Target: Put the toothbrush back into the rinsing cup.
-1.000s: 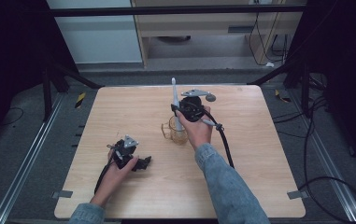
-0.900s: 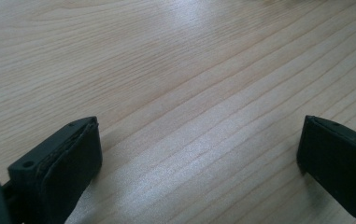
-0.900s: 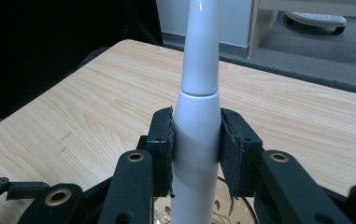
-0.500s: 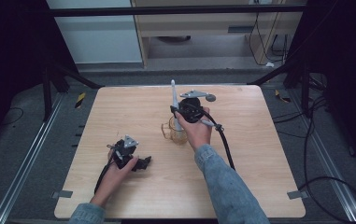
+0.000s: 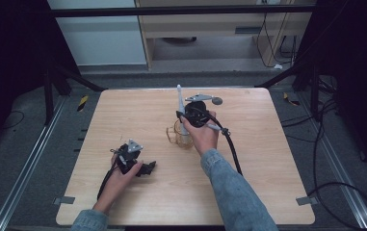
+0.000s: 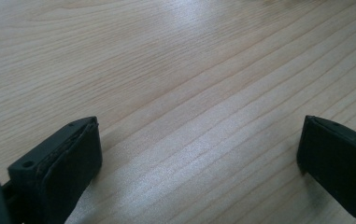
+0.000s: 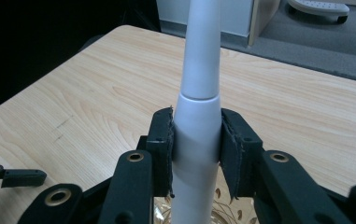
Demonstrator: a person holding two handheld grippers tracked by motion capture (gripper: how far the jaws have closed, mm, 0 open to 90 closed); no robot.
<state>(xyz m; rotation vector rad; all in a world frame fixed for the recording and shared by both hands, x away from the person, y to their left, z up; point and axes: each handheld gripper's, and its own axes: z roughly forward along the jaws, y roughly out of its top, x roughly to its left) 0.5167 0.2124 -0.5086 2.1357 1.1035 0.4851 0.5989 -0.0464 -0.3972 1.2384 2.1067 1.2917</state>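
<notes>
My right gripper (image 7: 196, 140) is shut on a white tapered handle (image 7: 199, 88) that looks like an electric toothbrush. It stands upright, its lower end reaching down into a clear patterned glass cup (image 7: 224, 207). From above, the handle (image 5: 179, 102) rises from the cup (image 5: 175, 135) near the table's middle, with the right gripper (image 5: 187, 119) just over the cup. Toward the front left, my left gripper (image 5: 148, 168) rests low on the table. Its jaws stand wide open over bare wood (image 6: 199, 140), nothing between the pads (image 6: 75, 161).
The wooden table (image 5: 268, 159) has open room on its right and far-left parts. A black cable (image 5: 233, 149) trails from the right gripper toward the front edge. Cabinets and cables stand on the floor beyond the far edge.
</notes>
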